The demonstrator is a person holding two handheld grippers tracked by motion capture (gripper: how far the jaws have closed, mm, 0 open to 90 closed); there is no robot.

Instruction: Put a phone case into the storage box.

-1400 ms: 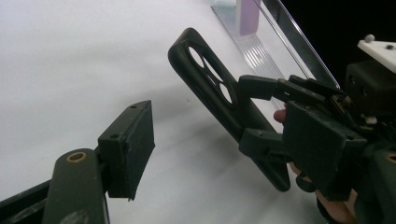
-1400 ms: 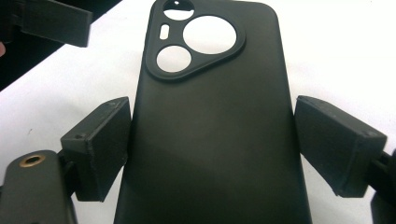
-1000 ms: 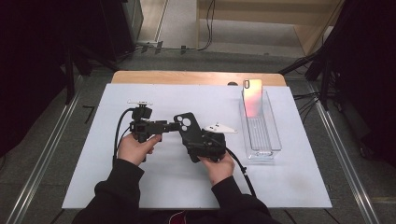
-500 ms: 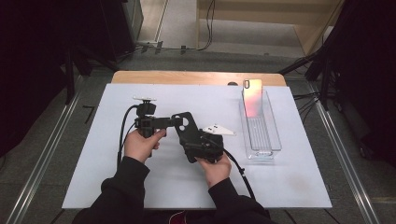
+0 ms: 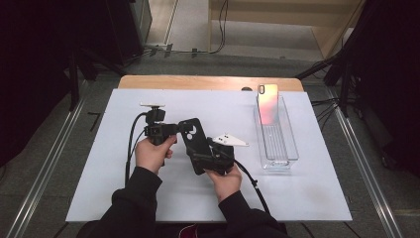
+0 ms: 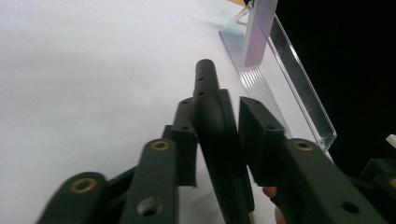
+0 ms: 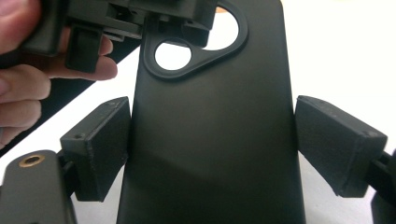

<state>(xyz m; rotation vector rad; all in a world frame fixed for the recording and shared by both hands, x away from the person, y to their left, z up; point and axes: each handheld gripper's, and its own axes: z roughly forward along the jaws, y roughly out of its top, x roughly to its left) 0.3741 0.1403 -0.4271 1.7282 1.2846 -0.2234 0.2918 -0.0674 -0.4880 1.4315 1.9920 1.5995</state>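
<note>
A black phone case [image 5: 192,141] with a camera cutout is held up over the white table between both hands. My right gripper [image 5: 199,159] is shut across its width; in the right gripper view both pads [image 7: 100,149] press on the sides of the case [image 7: 210,154]. My left gripper [image 5: 179,130] comes in from the left at the case's upper end. Its jaws have just been closing with the case's edge [image 6: 219,140] between them, and the pads [image 6: 261,137] now sit against it.
A clear plastic tray [image 5: 285,148] lies at the right of the white table top [image 5: 99,173], with a pinkish phone [image 5: 268,103] standing upright in its far end. A small white three-cornered plate [image 5: 229,141] sits on top of the right gripper.
The left gripper's jaws have closed onto the upper end of the black case. Both hands have stayed about where they were.
</note>
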